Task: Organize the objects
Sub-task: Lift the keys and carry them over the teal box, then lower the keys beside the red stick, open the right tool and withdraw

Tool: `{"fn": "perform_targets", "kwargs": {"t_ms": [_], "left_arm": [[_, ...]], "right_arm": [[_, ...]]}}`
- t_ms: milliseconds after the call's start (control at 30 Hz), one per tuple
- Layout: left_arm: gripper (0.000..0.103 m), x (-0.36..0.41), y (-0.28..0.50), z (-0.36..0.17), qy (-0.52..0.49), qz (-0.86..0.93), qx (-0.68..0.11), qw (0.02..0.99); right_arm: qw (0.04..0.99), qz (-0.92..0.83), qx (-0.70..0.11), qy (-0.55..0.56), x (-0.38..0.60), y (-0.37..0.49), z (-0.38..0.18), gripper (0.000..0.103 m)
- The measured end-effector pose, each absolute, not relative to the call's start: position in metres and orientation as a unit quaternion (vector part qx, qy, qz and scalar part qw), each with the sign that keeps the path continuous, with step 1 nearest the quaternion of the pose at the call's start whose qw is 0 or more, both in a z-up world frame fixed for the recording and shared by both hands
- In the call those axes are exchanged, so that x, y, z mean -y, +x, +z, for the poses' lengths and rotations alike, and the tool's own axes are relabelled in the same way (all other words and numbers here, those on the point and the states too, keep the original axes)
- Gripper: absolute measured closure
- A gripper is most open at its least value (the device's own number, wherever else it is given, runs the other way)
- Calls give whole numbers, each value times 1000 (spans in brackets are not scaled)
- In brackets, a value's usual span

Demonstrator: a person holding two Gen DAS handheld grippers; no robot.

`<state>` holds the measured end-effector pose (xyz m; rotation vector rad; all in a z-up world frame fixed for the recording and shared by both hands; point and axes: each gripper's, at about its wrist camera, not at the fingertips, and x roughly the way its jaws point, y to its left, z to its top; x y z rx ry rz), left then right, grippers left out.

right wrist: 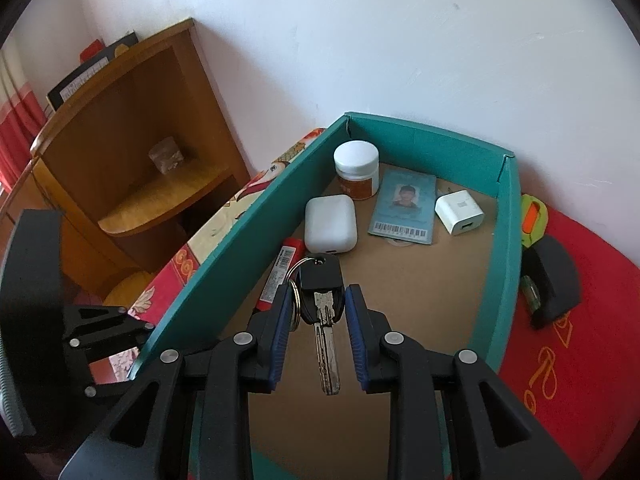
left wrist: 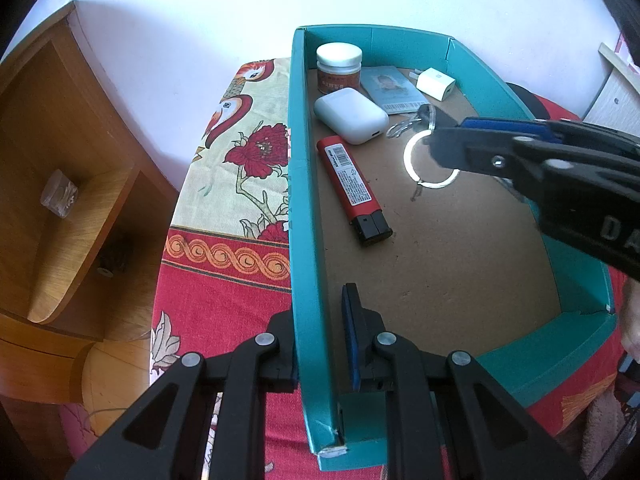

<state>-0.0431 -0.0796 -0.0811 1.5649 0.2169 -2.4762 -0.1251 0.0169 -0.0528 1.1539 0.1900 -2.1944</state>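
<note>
A teal cardboard box [left wrist: 308,200] lies on a patterned cloth. My left gripper [left wrist: 318,312] is shut on its left wall, near the front corner. My right gripper [right wrist: 319,294] is shut on a bunch of keys [right wrist: 322,280] with a black head, the blade pointing back between the fingers. It hangs over the middle of the box, and its key ring [left wrist: 412,156] dangles just above the floor. On the box floor lie a red lighter [left wrist: 352,184], a white earbud case [left wrist: 351,115], a white-lidded jar [left wrist: 339,65], an ID card [left wrist: 394,88] and a white charger [left wrist: 436,83].
A wooden corner shelf [left wrist: 60,160] stands left of the table, close to the cloth's edge [left wrist: 224,272]. Outside the box's right wall lie a green-and-orange object [right wrist: 534,216] and a black object [right wrist: 554,280] on red cloth. A white wall runs behind the box.
</note>
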Motion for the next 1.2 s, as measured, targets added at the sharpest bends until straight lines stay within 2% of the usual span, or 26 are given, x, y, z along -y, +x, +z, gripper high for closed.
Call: {"fn": "perform_targets", "kwargs": {"t_ms": [767, 1200], "left_arm": [[89, 80, -43, -81, 530, -839, -74, 103], [89, 79, -46, -81, 530, -838, -77, 104]], "right_arm": [[295, -797, -102, 516, 6, -156, -92, 75], [297, -795, -109, 518, 15, -154, -91, 75]]}}
